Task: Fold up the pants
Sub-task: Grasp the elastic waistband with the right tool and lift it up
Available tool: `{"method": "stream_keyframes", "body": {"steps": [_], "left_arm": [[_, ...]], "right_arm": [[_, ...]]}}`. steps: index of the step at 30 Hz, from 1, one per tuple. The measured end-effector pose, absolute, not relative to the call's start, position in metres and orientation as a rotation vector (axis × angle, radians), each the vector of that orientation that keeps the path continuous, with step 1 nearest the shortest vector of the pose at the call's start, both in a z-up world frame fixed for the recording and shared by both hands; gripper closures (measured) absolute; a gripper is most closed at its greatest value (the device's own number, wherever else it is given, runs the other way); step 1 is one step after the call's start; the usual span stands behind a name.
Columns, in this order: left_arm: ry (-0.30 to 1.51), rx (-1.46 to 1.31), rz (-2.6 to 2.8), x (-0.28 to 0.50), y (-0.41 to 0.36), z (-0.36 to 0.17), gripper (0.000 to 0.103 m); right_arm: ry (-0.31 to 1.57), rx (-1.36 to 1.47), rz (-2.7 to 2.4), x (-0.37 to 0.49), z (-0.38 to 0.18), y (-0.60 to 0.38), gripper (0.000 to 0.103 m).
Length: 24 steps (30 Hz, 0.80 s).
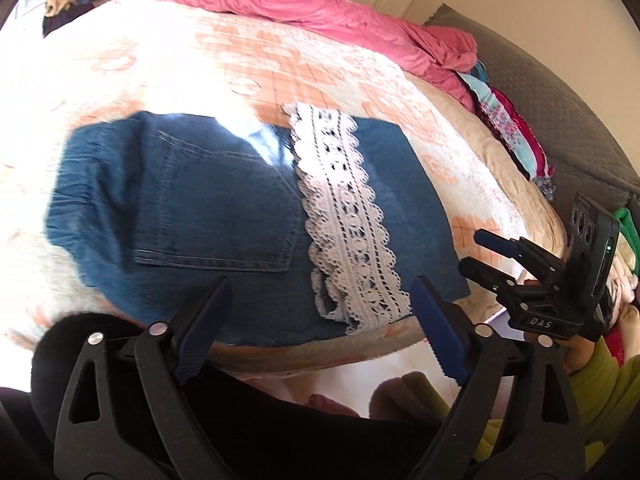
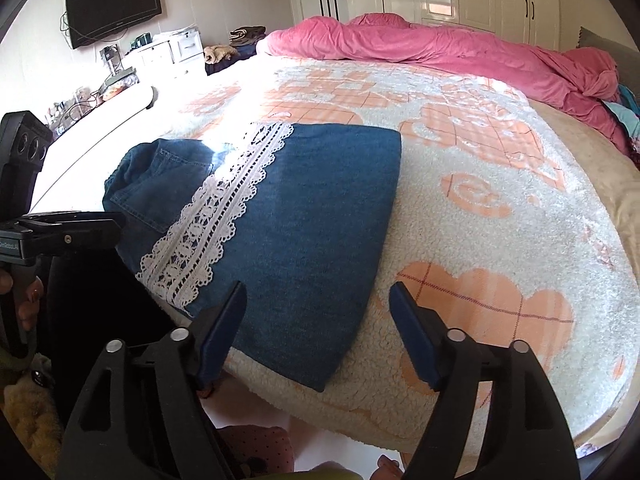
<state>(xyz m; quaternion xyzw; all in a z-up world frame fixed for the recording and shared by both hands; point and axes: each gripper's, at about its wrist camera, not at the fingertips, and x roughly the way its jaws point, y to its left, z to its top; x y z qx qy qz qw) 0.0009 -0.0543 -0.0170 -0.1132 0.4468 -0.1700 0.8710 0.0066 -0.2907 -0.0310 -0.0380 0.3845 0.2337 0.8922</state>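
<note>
Blue denim pants [image 1: 192, 208] lie folded into a compact rectangle near the front edge of the bed, with a white lace band [image 1: 344, 216] across them and a back pocket facing up. They also show in the right wrist view [image 2: 304, 224] with the lace [image 2: 216, 216] on their left part. My left gripper [image 1: 320, 292] is open and empty just above the near edge of the pants. My right gripper [image 2: 318, 296] is open and empty over the pants' near right corner; it also shows in the left wrist view [image 1: 472, 252].
The bed has a cream and orange fleece blanket [image 2: 480, 208]. A pink duvet [image 2: 420, 48] is bunched along the far side. Folded colourful clothes [image 1: 508, 128] lie at the right by a grey headboard [image 1: 560, 92]. A TV [image 2: 114, 6] and white cabinets stand at the back.
</note>
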Motion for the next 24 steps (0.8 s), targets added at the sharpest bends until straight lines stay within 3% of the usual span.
{"method": "stream_keyframes", "body": {"steps": [4,24], "left_arm": [[0.909,-0.217,-0.292,-0.003,-0.041,-0.008,0.010],[0.875,-0.336,0.001,-0.016,0.067,-0.004,0.010]], "right_arm": [[0.788,-0.074,0.487,0.006,-0.026,-0.287,0.021],[0.741,-0.179,0.665,0.036,0.010,-0.204,0.021]]}}
